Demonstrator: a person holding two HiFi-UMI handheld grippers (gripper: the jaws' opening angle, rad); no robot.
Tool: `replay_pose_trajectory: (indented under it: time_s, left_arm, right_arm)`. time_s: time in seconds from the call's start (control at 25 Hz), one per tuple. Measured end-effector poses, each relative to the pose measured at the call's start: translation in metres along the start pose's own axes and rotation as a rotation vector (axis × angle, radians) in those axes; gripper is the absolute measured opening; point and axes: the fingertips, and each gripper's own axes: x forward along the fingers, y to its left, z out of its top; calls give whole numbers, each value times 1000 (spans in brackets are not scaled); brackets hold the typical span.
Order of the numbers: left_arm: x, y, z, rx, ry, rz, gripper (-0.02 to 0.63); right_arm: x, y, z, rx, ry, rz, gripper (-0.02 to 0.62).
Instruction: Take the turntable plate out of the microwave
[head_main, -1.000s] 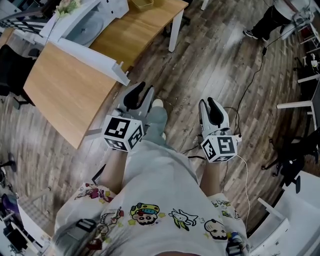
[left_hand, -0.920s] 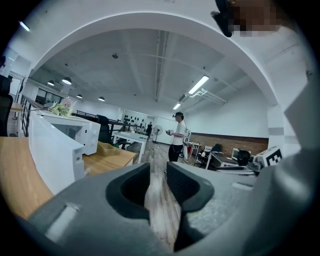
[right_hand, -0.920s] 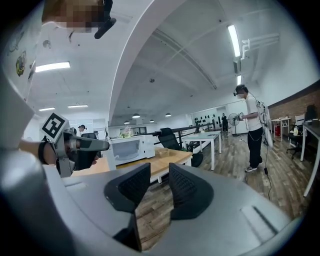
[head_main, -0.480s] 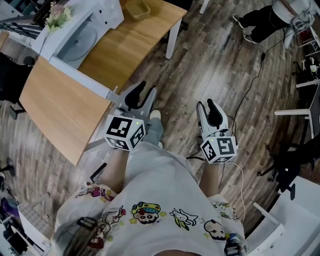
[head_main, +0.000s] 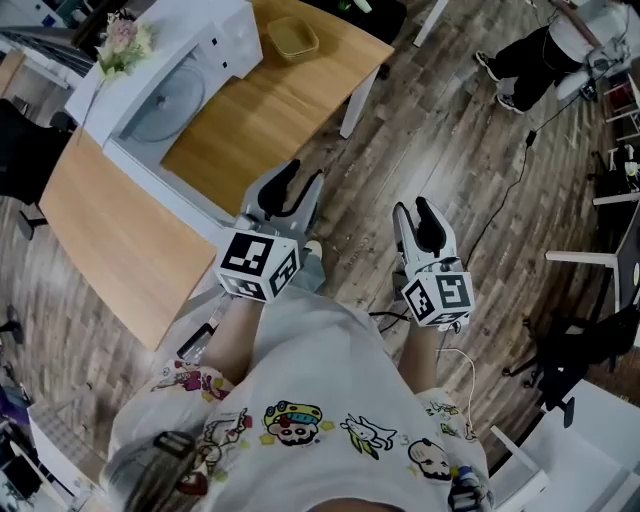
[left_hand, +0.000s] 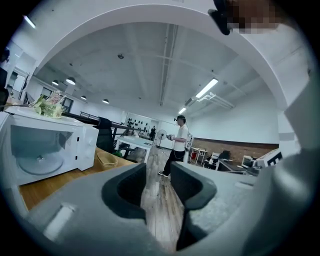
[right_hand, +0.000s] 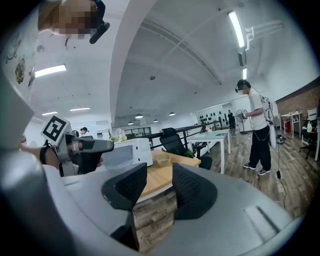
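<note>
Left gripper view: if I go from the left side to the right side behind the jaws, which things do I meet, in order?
microwave → basket → white table → person

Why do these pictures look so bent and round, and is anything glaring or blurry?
Head view: the wide lens bows the edges of the table and the floorboards, yet most is sharp and evenly lit. Left gripper view: a dark round border, the microwave curved. Right gripper view: same bending, and a ceiling light glares white.
</note>
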Motion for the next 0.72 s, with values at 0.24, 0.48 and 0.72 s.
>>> replay_pose_trajectory:
  time_s: [0.24,0.48,0.72]
  left_arm:
    - [11,20,13,-27,-28,9,146]
    - [13,30,21,-41,-47,18,146]
    - [17,54,35,-82,-92,81,146]
  right_arm:
    - [41,10,12,-15,1,48,152]
    - [72,24,16,-28,14,98,152]
    - [120,38,19,-44,46,193,152]
